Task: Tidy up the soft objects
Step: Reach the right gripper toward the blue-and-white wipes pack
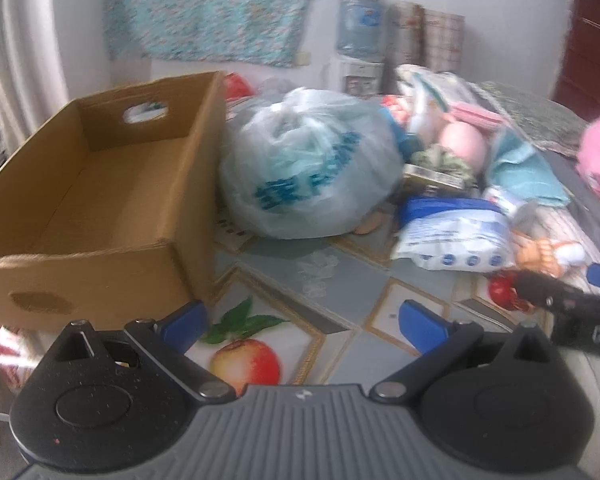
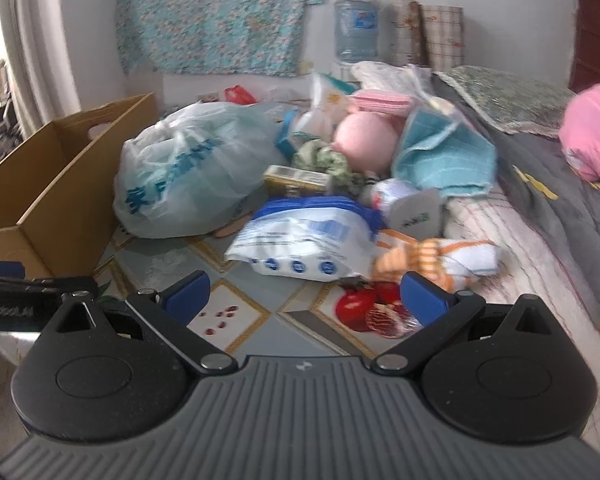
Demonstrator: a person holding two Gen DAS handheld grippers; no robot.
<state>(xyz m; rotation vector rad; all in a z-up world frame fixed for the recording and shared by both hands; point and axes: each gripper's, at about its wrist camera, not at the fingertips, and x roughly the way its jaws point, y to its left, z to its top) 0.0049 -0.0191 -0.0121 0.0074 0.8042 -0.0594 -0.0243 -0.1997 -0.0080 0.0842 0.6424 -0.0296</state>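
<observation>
Both our jaws gape empty; the slippery tied translucent plastic bag (image 1: 308, 164) could slide free before the open brown cardboard box (image 1: 100, 200).

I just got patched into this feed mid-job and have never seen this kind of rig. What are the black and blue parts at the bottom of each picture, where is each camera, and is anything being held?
There is no robot arm: a person carries a handheld two-finger gripper in each hand, and each has a fisheye camera looking forward along its fingers. One picture comes from the left gripper, the other from the right gripper. The black and blue parts are their jaws, both spread open and holding nothing.

Ahead is a fruit-print tablecloth. On it stand an empty cardboard box, beside it a tied plastic bag, then a blue-and-white soft pack, an orange-and-white striped cloth, a teal towel and a pink ball.
</observation>
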